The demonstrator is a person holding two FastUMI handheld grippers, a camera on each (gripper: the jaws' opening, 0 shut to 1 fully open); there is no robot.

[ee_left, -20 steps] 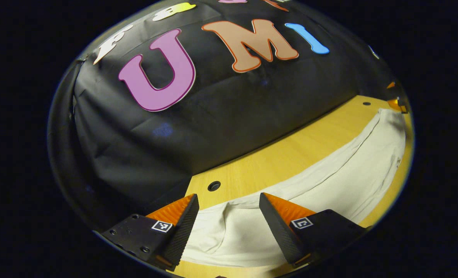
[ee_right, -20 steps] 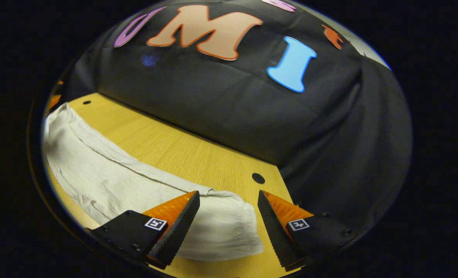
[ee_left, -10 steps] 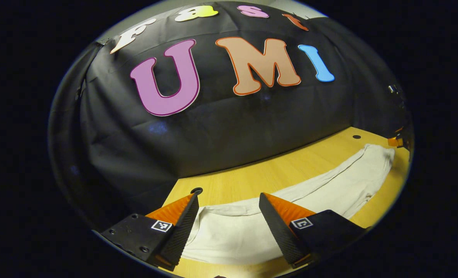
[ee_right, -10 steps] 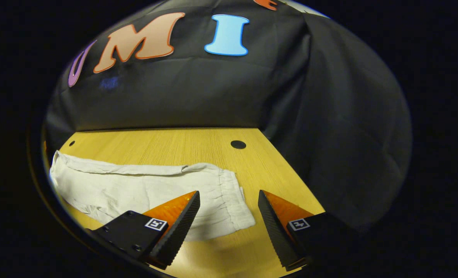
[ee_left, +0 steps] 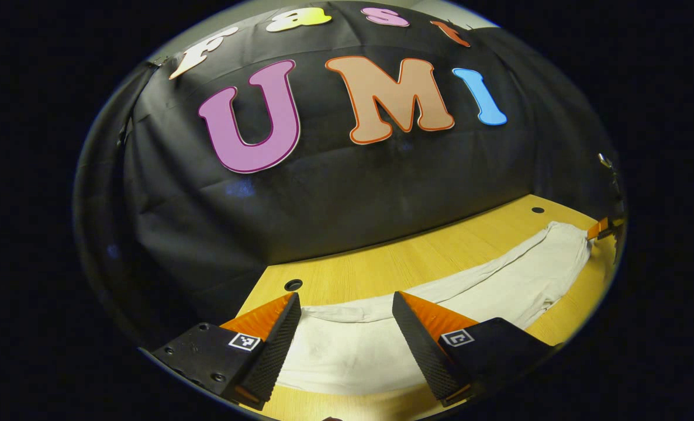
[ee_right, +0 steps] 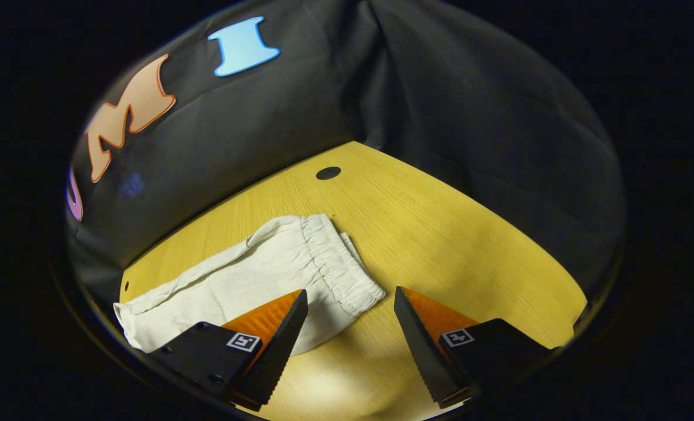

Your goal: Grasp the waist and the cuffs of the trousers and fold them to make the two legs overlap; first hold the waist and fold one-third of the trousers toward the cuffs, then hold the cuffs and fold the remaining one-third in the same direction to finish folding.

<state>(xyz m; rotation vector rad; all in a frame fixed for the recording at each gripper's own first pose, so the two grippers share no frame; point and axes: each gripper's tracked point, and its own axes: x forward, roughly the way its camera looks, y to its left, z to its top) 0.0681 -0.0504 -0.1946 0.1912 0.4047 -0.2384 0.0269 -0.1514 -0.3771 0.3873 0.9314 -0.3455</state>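
In the left gripper view my left tongs (ee_left: 344, 339) sit at the bottom of the frame with the fingers spread wide, gripping nothing. Between and just beyond them lies the cuff end of the pale trousers (ee_left: 440, 310), flat on the desk (ee_left: 382, 272). The cloth runs away toward the right edge of the frame, where I see a small part of the other tongs (ee_left: 601, 229) at the far end of the garment.

In the right gripper view my right tongs (ee_right: 349, 345) are also wide open and empty, low in the frame. The gathered waist (ee_right: 338, 266) lies just ahead of them, left of centre, with the legs trailing to the lower left. Farther back the desk shows a dark round hole (ee_right: 328, 173).
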